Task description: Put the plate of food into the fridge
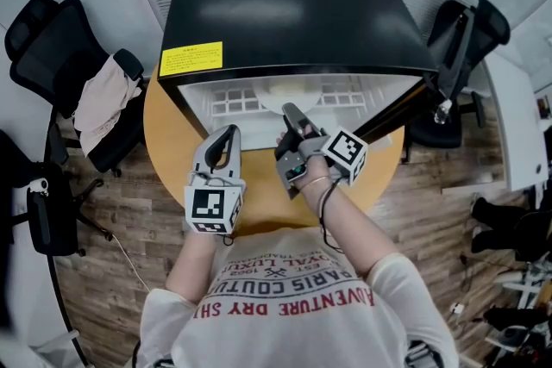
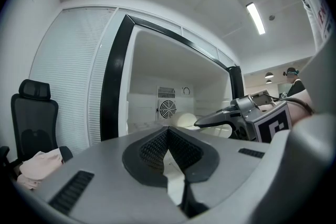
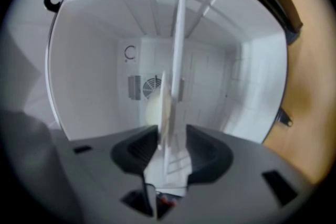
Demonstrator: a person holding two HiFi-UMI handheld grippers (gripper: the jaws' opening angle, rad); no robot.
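A black fridge (image 1: 293,4) stands open on the round wooden table (image 1: 172,142), its white inside facing me. The white plate (image 1: 289,90) with pale food lies on the fridge shelf just inside the opening. My right gripper (image 1: 291,115) reaches in to it. In the right gripper view the plate's rim (image 3: 174,76) stands edge-on between the open jaws of the right gripper (image 3: 170,139), with a gap at the right pad, and the pale food (image 3: 152,105) is beyond. My left gripper (image 1: 228,135) hovers in front of the opening, level, with nothing in it; the left gripper (image 2: 168,131) shows its pads meeting.
A fan grille (image 2: 168,108) sits in the fridge's back wall. The fridge door (image 1: 398,109) stands open to the right. A black office chair (image 1: 60,47) with a pale cloth (image 1: 103,95) on it is at the left, another chair (image 1: 466,34) at the right.
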